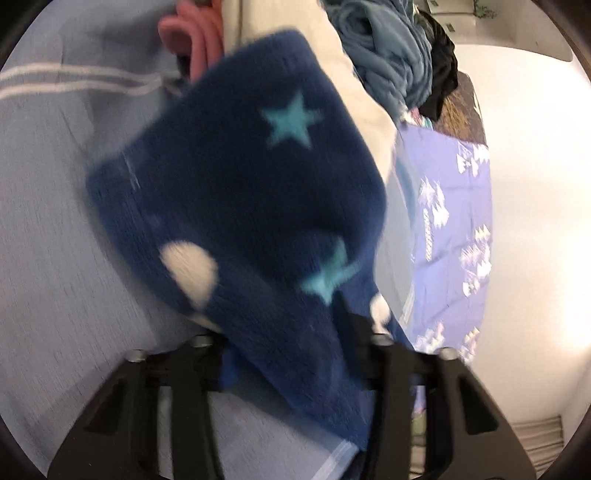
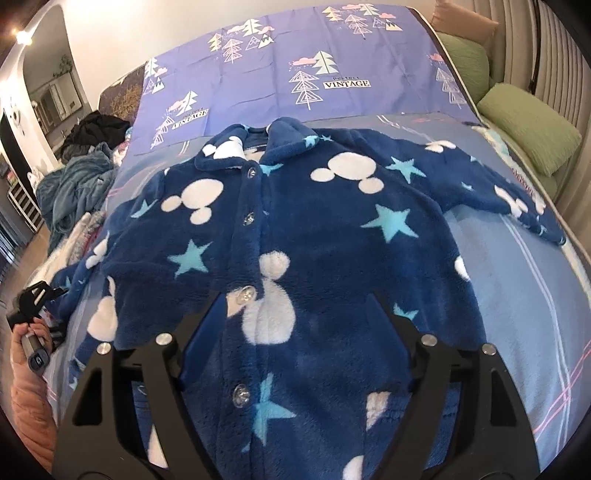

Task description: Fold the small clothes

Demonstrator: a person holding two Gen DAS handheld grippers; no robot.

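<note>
Fleecy sleeve [image 1: 236, 192] is clamped in the left gripper [image 1: 291, 354], and it's thick, so it could slip out mid-fold or drag the whole pyjama top [image 2: 295, 236] crooked. Right gripper [image 2: 295, 332] hangs spread apart over the hem. Top is navy with stars and white mouse heads, buttoned, lying face up on the bed [image 2: 517, 295].

Bed, ahead of the fingers: lilac tree-print sheet [image 2: 295, 74] over striped blue cover [image 2: 524, 295]. Green cushions [image 2: 528, 125] right of the fingers; ribbed headboard [image 2: 524, 37] behind. White wall [image 2: 110, 37], ceiling lamp [image 2: 22, 36] far left.
</note>
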